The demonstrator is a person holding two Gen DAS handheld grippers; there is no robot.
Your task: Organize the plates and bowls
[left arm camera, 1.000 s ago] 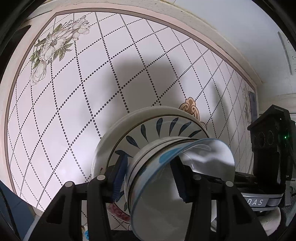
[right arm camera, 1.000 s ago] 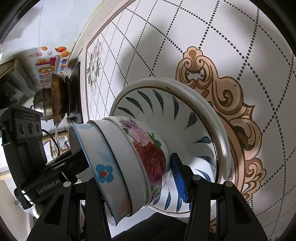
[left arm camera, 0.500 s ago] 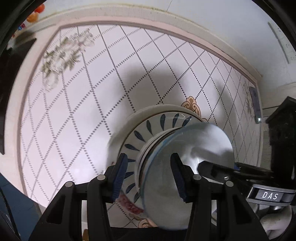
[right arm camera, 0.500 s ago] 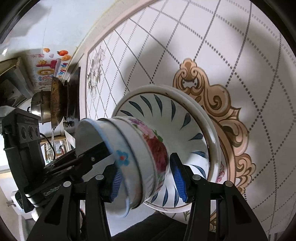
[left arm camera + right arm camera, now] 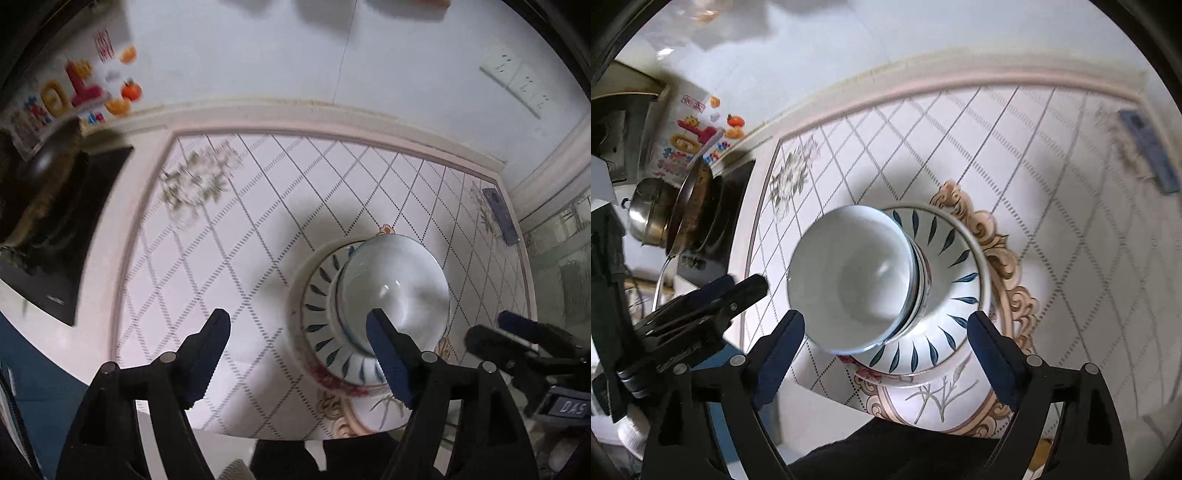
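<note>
The left gripper (image 5: 297, 334) has just opened its jaws, which stand spread and empty beside the bowls (image 5: 849, 280). These sit nested on the plates (image 5: 956, 295) mid-table (image 5: 1052, 166), stacked to save space. The right gripper (image 5: 886, 334) has likewise just spread, nothing pinched, probably letting the stack go.

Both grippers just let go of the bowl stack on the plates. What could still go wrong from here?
1. The nested bowls look off-centre toward one edge of the blue-leaf plate; the stack may tip or slide.
2. The left gripper, jaws just opening, has one fingertip close to the bowls; a sideways move might clip them.
3. The right gripper straddles the stack and could catch a rim.
</note>
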